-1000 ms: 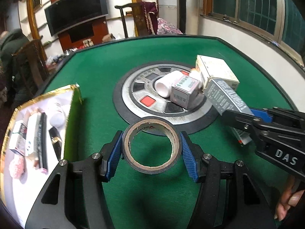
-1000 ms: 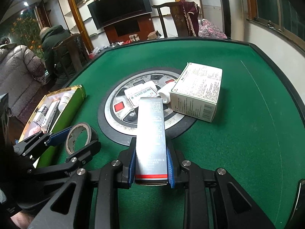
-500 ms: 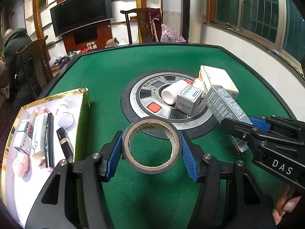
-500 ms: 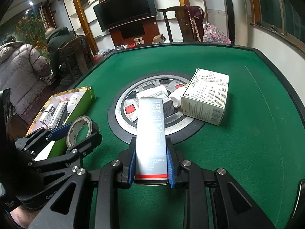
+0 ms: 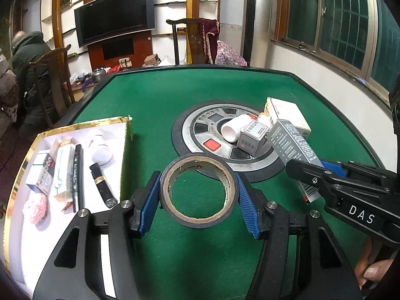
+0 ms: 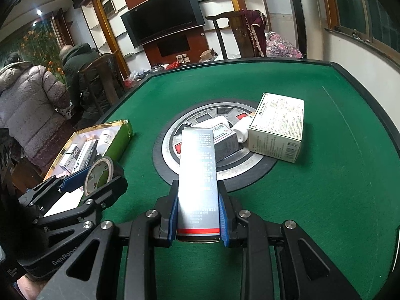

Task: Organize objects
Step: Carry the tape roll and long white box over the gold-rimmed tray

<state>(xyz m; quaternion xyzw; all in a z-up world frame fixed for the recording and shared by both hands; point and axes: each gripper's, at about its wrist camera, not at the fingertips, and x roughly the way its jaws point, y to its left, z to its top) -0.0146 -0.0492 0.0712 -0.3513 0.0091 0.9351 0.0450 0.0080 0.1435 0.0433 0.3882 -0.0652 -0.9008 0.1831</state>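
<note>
Left gripper (image 5: 197,195) clamps tape roll (image 5: 198,190) above bare felt, beside gold-rimmed box (image 5: 126,150). Right gripper (image 6: 198,215) pinches long grey carton (image 6: 198,172). Beyond: centre disc (image 6: 252,172) crowded with cartons, bottle. Far table (image 6: 325,200) felt open to rim.

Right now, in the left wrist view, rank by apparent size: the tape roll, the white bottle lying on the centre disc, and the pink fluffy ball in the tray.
1. Tape roll: largest, though held nearest the camera, which inflates it.
2. White bottle and pink fluffy ball: look alike in size; no ranking between them.
</note>
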